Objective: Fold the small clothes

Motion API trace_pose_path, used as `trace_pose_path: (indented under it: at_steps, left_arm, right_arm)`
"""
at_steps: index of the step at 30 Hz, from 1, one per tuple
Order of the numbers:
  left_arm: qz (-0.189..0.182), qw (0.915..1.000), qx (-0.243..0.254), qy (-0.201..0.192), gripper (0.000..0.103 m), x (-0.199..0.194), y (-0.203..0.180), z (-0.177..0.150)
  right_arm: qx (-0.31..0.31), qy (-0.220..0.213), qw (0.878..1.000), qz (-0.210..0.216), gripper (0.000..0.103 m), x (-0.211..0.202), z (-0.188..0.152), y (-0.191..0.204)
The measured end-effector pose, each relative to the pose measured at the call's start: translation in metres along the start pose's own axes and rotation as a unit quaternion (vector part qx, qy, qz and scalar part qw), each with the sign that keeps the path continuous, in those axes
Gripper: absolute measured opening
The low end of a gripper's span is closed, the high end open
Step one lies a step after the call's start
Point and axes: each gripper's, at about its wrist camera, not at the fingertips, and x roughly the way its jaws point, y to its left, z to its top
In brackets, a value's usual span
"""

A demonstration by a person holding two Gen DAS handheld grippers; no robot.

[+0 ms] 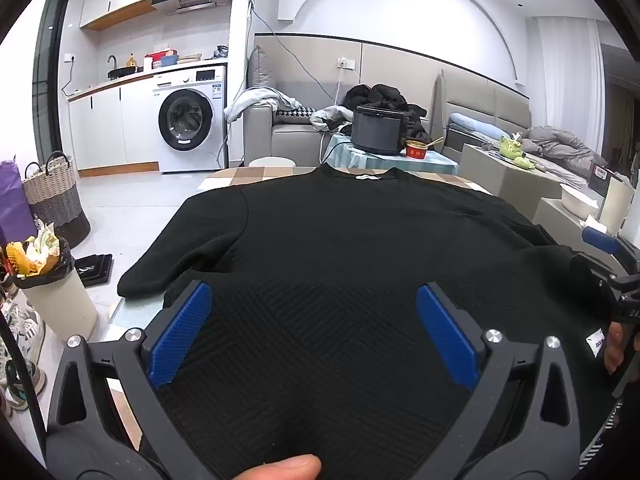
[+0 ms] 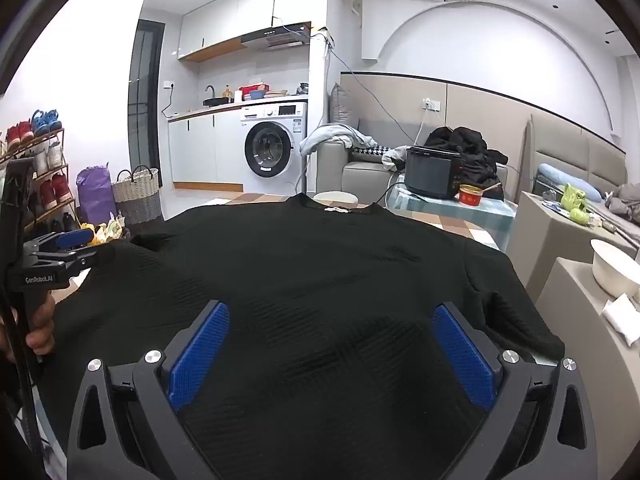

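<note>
Left gripper [image 1: 314, 330]: jaws spread wide above the hem, nothing held.
Right gripper [image 2: 330, 350]: likewise wide open, empty.
Black sweater [image 1: 340, 240]: spread flat on the checked table [image 1: 256, 172].
Handling: judged soft, light, limp; best pinched at hem corners or sleeve cuffs.
Orientation: collar points away, hem nearest; long axis runs hem to collar.

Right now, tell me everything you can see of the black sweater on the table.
The black sweater lies spread flat, unfolded, on the checked table, collar at the far edge with a small white neck label. It looks like a knit with a ribbed chevron texture. One long sleeve angles along its side toward the table's near edge. The open left gripper and open right gripper hang over its near hem, gripping nothing.
</note>
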Motion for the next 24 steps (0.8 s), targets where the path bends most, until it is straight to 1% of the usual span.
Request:
trace_pose_path:
  at_steps: [1, 2, 10, 11, 24]
  left_arm:
    - [0.000, 1.0000, 0.000, 0.000, 0.102, -0.0001, -0.0001, -0.0001]
    - [0.000, 1.0000, -0.002, 0.001, 0.102, 0.0000, 0.0001, 0.0000]
    - [0.000, 1.0000, 0.000, 0.003, 0.102, 0.0002, 0.0005, 0.0000]
    - [0.000, 1.0000, 0.000, 0.003, 0.102, 0.0003, 0.0002, 0.0000]
    - [0.001, 1.0000, 0.003, 0.005, 0.102, 0.0010, -0.0003, 0.0001]
  right_arm:
    - [0.002, 0.001, 1.000, -0.001, 0.103, 0.0010, 0.0002, -0.0002]
    - [-0.006, -0.008, 1.000, -0.001, 0.103, 0.0000, -0.0002, 0.0007]
    - [0.000, -0.012, 1.000, 0.004, 0.103, -0.0026, -0.0020, -0.0001]
    - [-0.005, -0.005, 1.000, 0.000, 0.103, 0.0011, 0.0001, 0.0007]
    - [-0.005, -0.005, 1.000, 0.000, 0.103, 0.0007, -0.0035, -0.0025]
